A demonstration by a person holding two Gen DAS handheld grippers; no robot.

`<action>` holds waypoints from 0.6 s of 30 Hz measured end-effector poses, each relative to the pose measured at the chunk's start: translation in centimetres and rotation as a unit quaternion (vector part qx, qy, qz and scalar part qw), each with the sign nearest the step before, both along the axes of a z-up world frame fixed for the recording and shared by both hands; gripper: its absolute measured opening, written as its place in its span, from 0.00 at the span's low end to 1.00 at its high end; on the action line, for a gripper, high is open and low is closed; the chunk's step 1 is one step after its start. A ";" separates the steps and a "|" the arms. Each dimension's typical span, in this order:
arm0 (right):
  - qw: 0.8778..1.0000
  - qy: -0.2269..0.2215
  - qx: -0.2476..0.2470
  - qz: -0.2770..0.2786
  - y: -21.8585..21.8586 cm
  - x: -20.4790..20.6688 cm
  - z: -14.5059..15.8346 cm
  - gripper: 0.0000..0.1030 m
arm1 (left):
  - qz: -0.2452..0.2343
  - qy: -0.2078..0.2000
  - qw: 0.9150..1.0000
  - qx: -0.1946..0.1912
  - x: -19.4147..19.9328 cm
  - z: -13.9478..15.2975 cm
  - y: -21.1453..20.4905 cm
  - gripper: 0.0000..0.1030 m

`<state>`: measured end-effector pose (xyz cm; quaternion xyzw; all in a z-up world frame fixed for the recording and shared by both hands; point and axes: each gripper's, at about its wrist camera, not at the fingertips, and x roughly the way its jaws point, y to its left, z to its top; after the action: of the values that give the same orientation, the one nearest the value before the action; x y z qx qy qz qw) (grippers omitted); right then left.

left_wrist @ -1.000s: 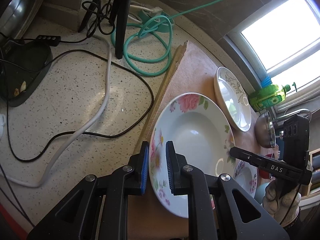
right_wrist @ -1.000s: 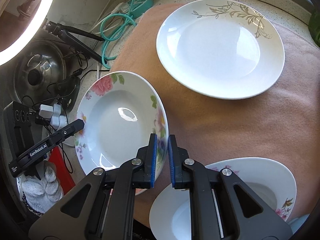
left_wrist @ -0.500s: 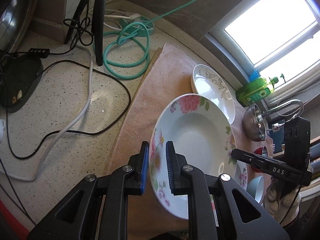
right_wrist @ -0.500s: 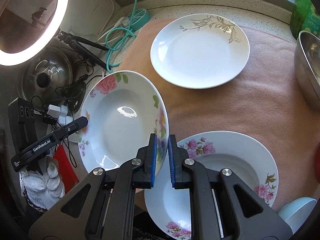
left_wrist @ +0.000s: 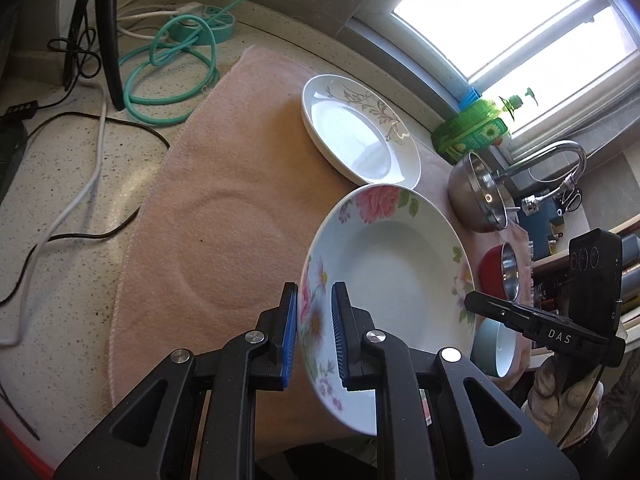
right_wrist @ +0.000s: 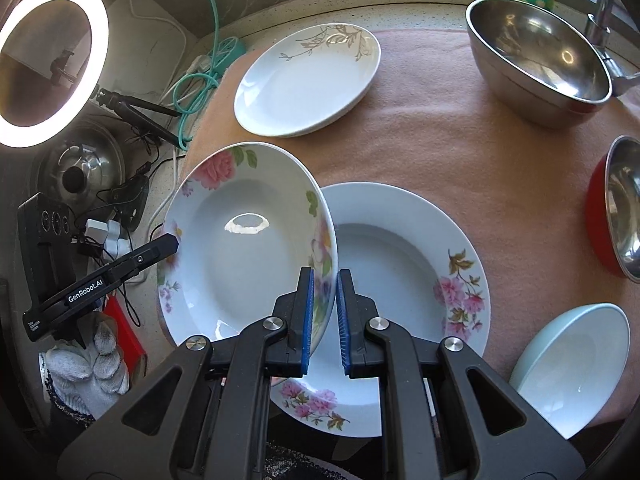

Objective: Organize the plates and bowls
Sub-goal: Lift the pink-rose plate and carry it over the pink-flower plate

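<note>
Grip: I have left gripper [left_wrist: 314, 332] and right gripper [right_wrist: 324, 314] each pinching opposite rims of the rose plate [right_wrist: 244, 236] | Where: lifted between them, above second floral plate [right_wrist: 404, 264] | Handling: rigid, glazed-slick, breakable; I'd stay on the rims.

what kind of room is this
Most likely a home kitchen counter by a window: a tap curves up past a steel bowl, a green soap bottle sits by the window, and plates lie on a pink towel.
</note>
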<state>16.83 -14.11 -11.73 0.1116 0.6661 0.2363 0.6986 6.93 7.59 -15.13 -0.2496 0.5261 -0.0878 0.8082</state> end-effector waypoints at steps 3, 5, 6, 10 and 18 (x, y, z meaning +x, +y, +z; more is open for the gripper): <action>1.000 -0.004 -0.011 -0.009 -1.0 -1.0 0.1 0.11 | -0.017 0.003 1.000 0.005 0.3 -0.2 -1.3 0.14; 1.000 -0.004 -0.015 -0.016 -1.8 -1.7 0.2 0.11 | -0.028 0.005 1.000 0.008 0.4 -0.3 -2.1 0.14; 1.000 -0.003 -0.017 -0.022 -2.2 -2.0 0.1 0.11 | -0.033 0.006 0.999 0.010 0.5 -0.4 -2.6 0.14; 0.999 -0.004 -0.026 -0.046 -3.6 -3.5 0.2 0.11 | -0.056 0.011 0.998 0.016 1.0 -0.9 -4.0 0.14; 0.996 0.019 -0.033 -0.084 -5.9 -6.2 -1.1 0.11 | -0.099 0.012 0.994 0.032 1.9 -1.4 -6.5 0.14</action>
<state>10.67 -20.06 -12.84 0.1480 0.6748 0.1524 0.7068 8.79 1.04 -16.49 -0.1714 0.5607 -0.1476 0.7965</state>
